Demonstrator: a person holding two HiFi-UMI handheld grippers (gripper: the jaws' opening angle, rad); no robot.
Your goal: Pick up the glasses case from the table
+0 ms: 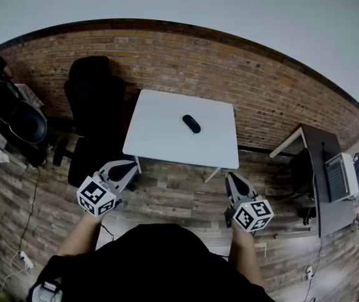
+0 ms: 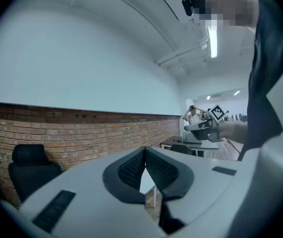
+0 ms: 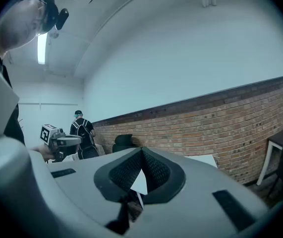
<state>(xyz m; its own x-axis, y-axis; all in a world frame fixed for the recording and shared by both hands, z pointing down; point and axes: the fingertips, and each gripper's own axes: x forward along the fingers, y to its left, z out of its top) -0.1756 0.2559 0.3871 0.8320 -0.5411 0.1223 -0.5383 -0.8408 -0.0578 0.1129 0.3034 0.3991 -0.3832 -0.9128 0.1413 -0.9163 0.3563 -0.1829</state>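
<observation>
The glasses case (image 1: 191,123) is a small, dark, oblong thing with rounded ends. It lies flat at a slant on the white bench (image 1: 160,137), a little right of the top's middle and nearer the brick wall (image 1: 261,87) than the front edge. It is well apart from both grippers.

Counted from the head view: 1 case, 1 white bench, 1 black office chair (image 1: 94,99) just beside the bench's left edge, 1 darker bench (image 1: 320,168) at the right carrying 1 open laptop (image 1: 335,176), and 2 grippers held low over the wood floor (image 1: 179,194).

The left gripper (image 1: 126,168) and the right gripper (image 1: 234,181) each have their jaws pressed together at the tips, with nothing between them.

Only the head view shows the case. The left gripper view adds what the head view lacks: the right gripper from the side, and 1 person far behind it with hands raised to the head (image 2: 194,114). The right gripper view shows the left gripper from the side and 1 person with a backpack (image 3: 82,132) facing away. Both gripper views catch a sliver of white bench beyond the closed jaws.
</observation>
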